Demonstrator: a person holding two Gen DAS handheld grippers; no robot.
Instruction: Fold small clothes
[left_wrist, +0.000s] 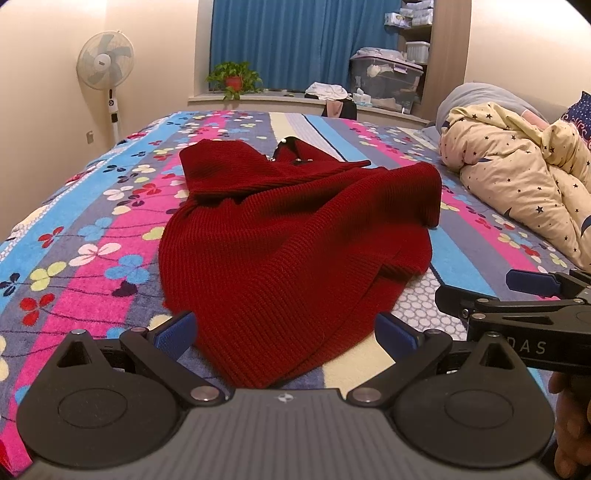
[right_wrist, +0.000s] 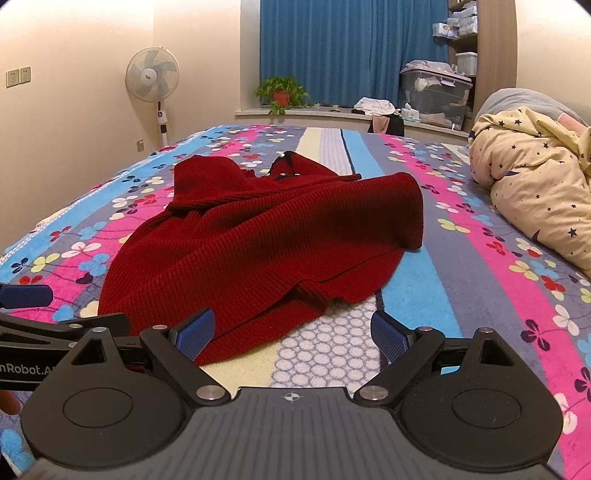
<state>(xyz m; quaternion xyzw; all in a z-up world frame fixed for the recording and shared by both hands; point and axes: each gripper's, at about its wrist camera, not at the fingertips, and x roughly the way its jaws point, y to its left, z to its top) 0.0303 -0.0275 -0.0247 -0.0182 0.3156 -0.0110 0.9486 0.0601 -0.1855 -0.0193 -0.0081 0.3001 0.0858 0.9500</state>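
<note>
Red knit, left wrist view: the sweater (left_wrist: 288, 236) lies on the striped, flower-patterned bed cover (left_wrist: 92, 236), near edge just ahead of the camera, collar end with its metal snaps farthest away
Fold state, left wrist view: one side is flopped loosely over the body in a raised hump on the right; edges are uneven, so this looks to me like a rough start, not a finished fold
Left gripper (left_wrist: 284, 332): released, blue pads spread wide either side of the sweater's near hem, gripping nothing
Right gripper, left wrist view: enters at the right edge, beside the sweater; its jaws look parted
Red knit, right wrist view: the same sweater (right_wrist: 258, 243) sits ahead and to the left, its near corner reaching the left pad
Right gripper (right_wrist: 291, 336): released, jaws apart over bare bed cover, holding nothing
Done so far: at most one loose flap
Left to do: flatten, fold sides square, fold lengthwise; most of the task remains, by my reading
Surroundings: a star-print quilt (right_wrist: 535, 184) lies bunched at the right
</note>
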